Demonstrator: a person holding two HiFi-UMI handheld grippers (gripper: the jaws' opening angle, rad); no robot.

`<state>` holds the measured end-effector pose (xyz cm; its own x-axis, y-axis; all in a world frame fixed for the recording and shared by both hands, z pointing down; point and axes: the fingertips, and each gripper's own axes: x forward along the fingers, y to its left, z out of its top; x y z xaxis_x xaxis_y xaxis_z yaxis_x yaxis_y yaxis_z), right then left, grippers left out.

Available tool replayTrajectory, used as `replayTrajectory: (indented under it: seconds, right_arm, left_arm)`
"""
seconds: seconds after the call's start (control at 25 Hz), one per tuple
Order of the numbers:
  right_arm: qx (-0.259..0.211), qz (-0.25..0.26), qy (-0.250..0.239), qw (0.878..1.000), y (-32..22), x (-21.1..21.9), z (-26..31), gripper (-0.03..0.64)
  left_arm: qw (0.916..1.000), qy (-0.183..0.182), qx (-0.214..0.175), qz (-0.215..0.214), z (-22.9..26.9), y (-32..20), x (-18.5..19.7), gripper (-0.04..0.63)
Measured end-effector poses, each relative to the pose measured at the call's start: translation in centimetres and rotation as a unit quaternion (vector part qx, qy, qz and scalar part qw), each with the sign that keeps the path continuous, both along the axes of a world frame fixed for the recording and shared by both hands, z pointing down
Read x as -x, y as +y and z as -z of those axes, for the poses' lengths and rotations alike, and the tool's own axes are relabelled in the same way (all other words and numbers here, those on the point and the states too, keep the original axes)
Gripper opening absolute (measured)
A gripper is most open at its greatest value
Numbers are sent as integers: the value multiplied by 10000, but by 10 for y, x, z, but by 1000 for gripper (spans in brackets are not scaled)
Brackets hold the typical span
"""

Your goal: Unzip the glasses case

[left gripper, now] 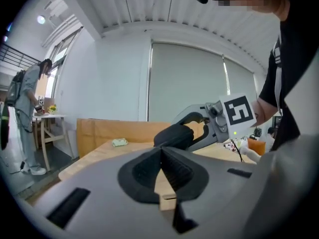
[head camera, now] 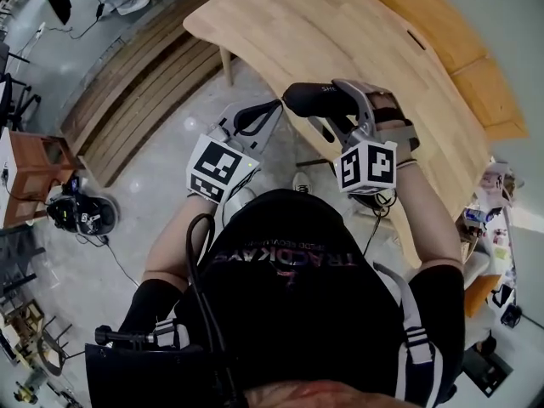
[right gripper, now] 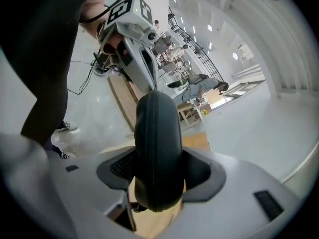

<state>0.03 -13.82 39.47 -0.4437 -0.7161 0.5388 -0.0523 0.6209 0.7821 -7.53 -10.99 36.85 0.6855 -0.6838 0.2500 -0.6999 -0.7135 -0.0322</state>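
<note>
A black zipped glasses case (head camera: 302, 99) is clamped edge-on between the jaws of my right gripper (head camera: 336, 102), in the air above the near edge of the wooden table (head camera: 340, 24). In the right gripper view the case (right gripper: 157, 133) fills the gap of the right gripper (right gripper: 157, 176), with both pads pressed on its sides. My left gripper (head camera: 270, 110) hangs just left of the case with its jaws shut and empty. In the left gripper view the left gripper (left gripper: 162, 169) points toward the case (left gripper: 174, 135), still a little short of it.
A small green object (left gripper: 119, 142) lies on the far part of the table. Slatted wooden benches (head camera: 144, 83) run along the floor to the left. A person (left gripper: 25, 108) stands at a small white table in the distance. Cables trail on the floor.
</note>
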Motion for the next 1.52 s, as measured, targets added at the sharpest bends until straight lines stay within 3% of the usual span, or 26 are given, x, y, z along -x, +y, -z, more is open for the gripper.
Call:
replayTrajectory:
  seconds: [0.2, 0.36, 0.6, 0.96, 1.16, 1.28, 1.44, 1.52]
  right_arm:
    - [106, -431, 200, 9988, -11, -3, -16, 273]
    - [242, -600, 216, 9977, -13, 1, -24, 272]
    - [274, -532, 258, 9979, -10, 23, -27, 273]
    - [-190, -253, 728, 9968, 0, 44, -31, 273]
    - [24, -380, 434, 9983, 0, 42, -32, 275]
    - [89, -523, 213, 9984, -6, 35, -29, 276]
    - [119, -646, 1, 9978, -11, 20, -23, 278]
    - [77, -511, -92, 9986, -9, 17, -19, 278]
  left_arm:
    - [9998, -183, 47, -119, -7, 2, -13, 12]
    - [9994, -110, 153, -298, -9, 5, -23, 12]
    - [9980, -122, 248, -574, -14, 11, -43, 12]
    - [9939, 73, 650, -892, -23, 21, -63, 12]
    - [9939, 45, 606, -924, -22, 21, -61, 14]
    - [9945, 269, 627, -796, -17, 18, -49, 14]
    - [9920, 914, 780, -397, -15, 13, -10, 33]
    - [9841, 1418, 1039, -253, -19, 10, 10, 153]
